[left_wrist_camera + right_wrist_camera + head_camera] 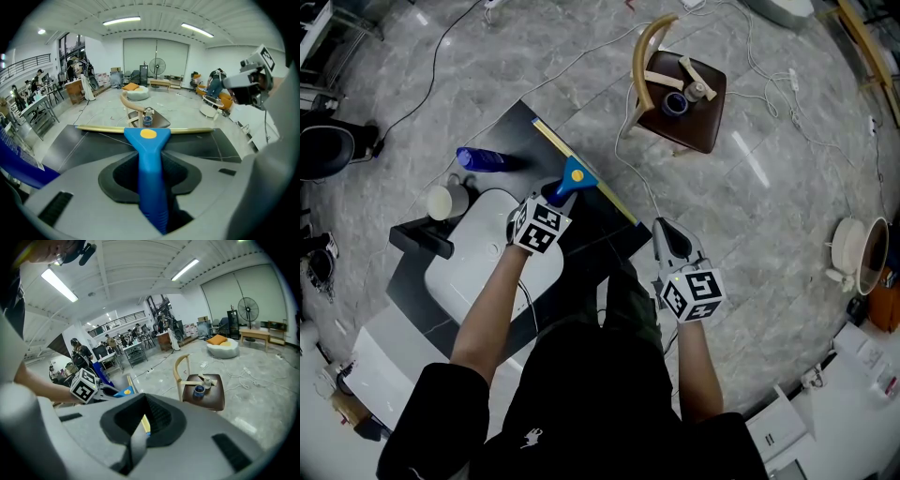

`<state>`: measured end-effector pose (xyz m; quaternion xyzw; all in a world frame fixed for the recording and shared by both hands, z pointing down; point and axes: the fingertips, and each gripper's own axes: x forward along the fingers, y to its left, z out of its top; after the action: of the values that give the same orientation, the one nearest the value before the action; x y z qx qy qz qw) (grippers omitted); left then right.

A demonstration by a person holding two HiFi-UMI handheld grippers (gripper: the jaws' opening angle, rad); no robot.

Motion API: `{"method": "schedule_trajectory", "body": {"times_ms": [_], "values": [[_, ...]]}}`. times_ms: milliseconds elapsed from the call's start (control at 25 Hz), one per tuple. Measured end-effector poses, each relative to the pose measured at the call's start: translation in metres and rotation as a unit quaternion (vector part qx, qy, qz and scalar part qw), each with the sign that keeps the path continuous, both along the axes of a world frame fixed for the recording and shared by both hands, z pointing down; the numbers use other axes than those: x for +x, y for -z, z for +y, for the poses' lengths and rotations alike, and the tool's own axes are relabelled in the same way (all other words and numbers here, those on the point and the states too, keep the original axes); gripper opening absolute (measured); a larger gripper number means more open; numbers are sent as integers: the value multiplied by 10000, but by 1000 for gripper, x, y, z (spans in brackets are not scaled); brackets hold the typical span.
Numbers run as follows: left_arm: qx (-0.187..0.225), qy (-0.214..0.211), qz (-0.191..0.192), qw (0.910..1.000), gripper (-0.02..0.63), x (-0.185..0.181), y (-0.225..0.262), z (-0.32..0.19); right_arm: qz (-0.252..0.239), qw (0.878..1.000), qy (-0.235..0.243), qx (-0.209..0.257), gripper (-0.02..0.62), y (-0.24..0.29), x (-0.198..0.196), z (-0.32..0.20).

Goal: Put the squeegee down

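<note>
The squeegee [575,175] has a blue handle with a yellow dot and a long brass-coloured blade. My left gripper [555,192] is shut on the handle. The blade lies slantwise along the far edge of the black table [609,239]; whether it touches the top I cannot tell. In the left gripper view the handle [149,164] runs straight out between the jaws, with the blade level across the table. My right gripper [670,236] hangs off the table's right corner over the floor, shut and holding nothing. In the right gripper view its jaws [140,420] meet in a seam.
A blue spray bottle [483,159] lies on the table's left part, next to a white cup [443,201] and a white basin [487,253]. A wooden chair [680,89] with a tape roll [675,103] stands beyond the table. Cables run over the marble floor.
</note>
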<state>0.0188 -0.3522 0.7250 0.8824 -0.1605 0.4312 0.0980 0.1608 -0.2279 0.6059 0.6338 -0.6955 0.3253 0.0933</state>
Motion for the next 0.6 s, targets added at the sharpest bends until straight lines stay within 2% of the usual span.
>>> {"method": "schedule_trajectory", "body": {"times_ms": [200, 520, 600], "values": [[-99, -21, 8, 9999, 135, 0, 0, -1, -19, 10000, 43, 4, 2, 1, -6, -1], [-35, -59, 3, 10000, 140, 0, 0, 0, 73, 10000, 28, 43, 2, 9, -9, 8], [50, 16, -16, 10000, 170, -2, 1, -2, 108, 9999, 35, 67, 2, 12, -11, 9]]}}
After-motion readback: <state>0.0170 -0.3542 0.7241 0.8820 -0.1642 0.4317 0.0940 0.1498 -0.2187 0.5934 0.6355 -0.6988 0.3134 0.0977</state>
